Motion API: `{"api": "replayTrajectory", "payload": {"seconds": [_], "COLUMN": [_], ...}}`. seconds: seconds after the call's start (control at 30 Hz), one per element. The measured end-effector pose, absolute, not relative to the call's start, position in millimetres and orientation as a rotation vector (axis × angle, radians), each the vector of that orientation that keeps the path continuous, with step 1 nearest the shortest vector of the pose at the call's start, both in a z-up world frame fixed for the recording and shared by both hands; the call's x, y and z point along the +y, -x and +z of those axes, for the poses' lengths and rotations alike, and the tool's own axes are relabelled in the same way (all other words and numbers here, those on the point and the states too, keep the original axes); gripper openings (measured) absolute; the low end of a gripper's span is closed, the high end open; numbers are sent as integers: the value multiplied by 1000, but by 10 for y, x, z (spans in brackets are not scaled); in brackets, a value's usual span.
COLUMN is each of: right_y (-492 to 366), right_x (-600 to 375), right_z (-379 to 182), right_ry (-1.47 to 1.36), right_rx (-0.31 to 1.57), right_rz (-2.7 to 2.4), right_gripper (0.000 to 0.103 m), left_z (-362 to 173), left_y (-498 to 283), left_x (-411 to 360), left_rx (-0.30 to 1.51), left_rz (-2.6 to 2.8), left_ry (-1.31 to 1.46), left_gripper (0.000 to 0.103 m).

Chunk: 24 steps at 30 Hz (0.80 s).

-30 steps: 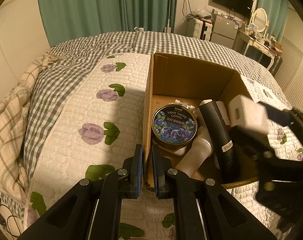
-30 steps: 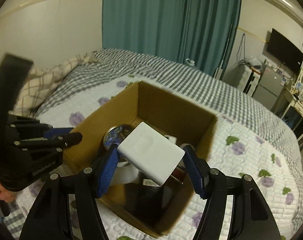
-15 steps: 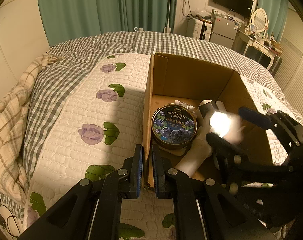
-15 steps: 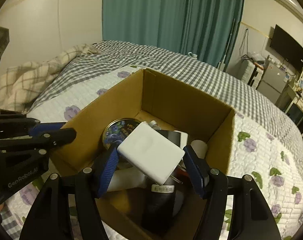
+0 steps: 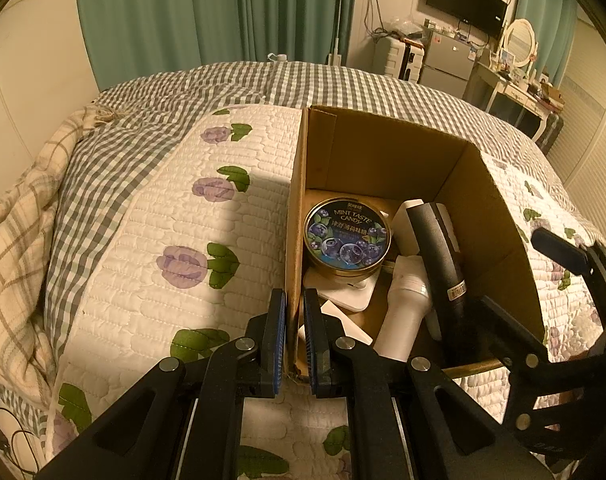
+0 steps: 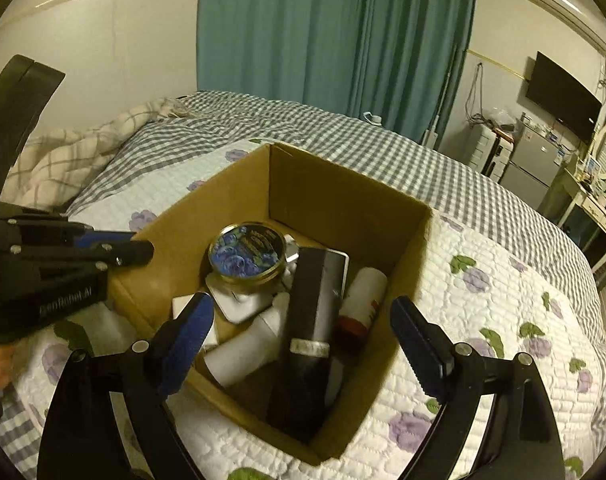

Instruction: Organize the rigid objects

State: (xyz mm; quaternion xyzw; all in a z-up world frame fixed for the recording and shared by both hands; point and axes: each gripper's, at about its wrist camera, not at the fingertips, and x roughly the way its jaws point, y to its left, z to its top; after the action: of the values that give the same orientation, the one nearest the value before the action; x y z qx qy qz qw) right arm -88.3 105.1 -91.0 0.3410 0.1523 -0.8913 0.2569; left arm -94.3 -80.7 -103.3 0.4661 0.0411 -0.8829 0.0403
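Observation:
An open cardboard box (image 5: pixel 383 152) (image 6: pixel 343 200) sits on the bed. Inside lie a round blueberry candy tin (image 5: pixel 347 238) (image 6: pixel 247 254), a black tube (image 5: pixel 439 264) (image 6: pixel 311 320), a white bottle (image 5: pixel 403 312) (image 6: pixel 243 348), a red-and-white can (image 6: pixel 363 300) and a white flat block (image 5: pixel 343 290) (image 6: pixel 239 304) under the tin. My left gripper (image 5: pixel 294 340) is shut on the box's left wall near its front corner; it also shows in the right wrist view (image 6: pixel 115 246). My right gripper (image 6: pixel 299 344) is open and empty above the box's near edge.
The box rests on a white quilted cover with purple flowers (image 5: pixel 163 240) over a grey checked sheet (image 5: pixel 243 84). A plaid blanket (image 5: pixel 11 240) is bunched at the left. Green curtains, a television and a dresser stand beyond the bed.
My right gripper held a white rectangular block over the box, moved down into it, and has let it go; the jaws now stand wide open. My left gripper has not moved.

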Motion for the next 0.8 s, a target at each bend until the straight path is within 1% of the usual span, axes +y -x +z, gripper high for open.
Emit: {"api": "replayTrajectory", "payload": {"seconds": [0.2,0.4,0.6,0.8], "right_y": [829,745,621,388], "right_x": [1176,1273,1454,1658], "right_z": [-895,-730,-375,150], "right_ry": [-974,-980,-927,-811], "right_rx": [396,402,349,299], "right_rz": [-2450,-2536,-2627,-2718], "right_gripper": [90,90,90,91], "left_z": [-962,-763,-368,151], "left_y": [912,899,793,554], "left_x": [-813,-825,-797,-618], "left_rx": [121,88,60,24], "left_rz": [-2725,-2756,-2817,-2922], "left_ry": [-1413,-1372,-1276,-1126], "left_gripper": [9,9,9,9]}}
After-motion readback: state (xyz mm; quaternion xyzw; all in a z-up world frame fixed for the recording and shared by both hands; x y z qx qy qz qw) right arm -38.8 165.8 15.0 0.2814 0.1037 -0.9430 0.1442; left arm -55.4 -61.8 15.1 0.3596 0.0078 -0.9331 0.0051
